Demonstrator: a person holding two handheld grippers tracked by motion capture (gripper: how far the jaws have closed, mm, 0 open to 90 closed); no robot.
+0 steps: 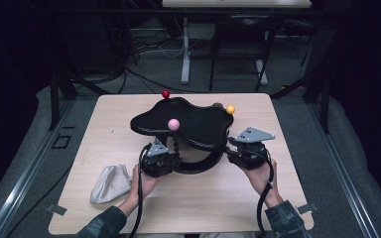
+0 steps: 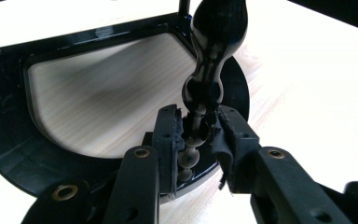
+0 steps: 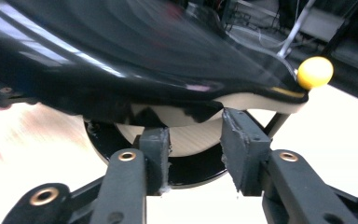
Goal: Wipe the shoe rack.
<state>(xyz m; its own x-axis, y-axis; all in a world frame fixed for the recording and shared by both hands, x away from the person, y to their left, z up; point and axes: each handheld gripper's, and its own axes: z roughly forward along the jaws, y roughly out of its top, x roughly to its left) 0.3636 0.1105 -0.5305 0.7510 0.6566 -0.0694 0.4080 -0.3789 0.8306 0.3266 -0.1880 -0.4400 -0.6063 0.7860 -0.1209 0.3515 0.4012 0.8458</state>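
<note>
A glossy black stand has a wavy top plate (image 1: 193, 121) over a curved base ring (image 1: 201, 166). Three posts end in a red ball (image 1: 165, 93), a pink ball (image 1: 173, 124) and a yellow ball (image 1: 230, 109). My left gripper (image 1: 174, 156) is shut on the beaded black post (image 2: 208, 74) below the pink ball, low near the base ring (image 2: 4, 140); its own view shows this grip (image 2: 198, 135). My right gripper (image 1: 230, 148) stands open at the stand's right side. Its jaws (image 3: 196, 144) sit just under the top plate's edge (image 3: 121, 60), near the yellow ball (image 3: 314, 72).
A crumpled beige cloth (image 1: 110, 182) lies on the wooden table (image 1: 203, 203) at the front left, beside the left hand. The base ring (image 3: 191, 171) lies right ahead of the right jaws. Beyond the table's far edge stand desk legs and cables on the floor.
</note>
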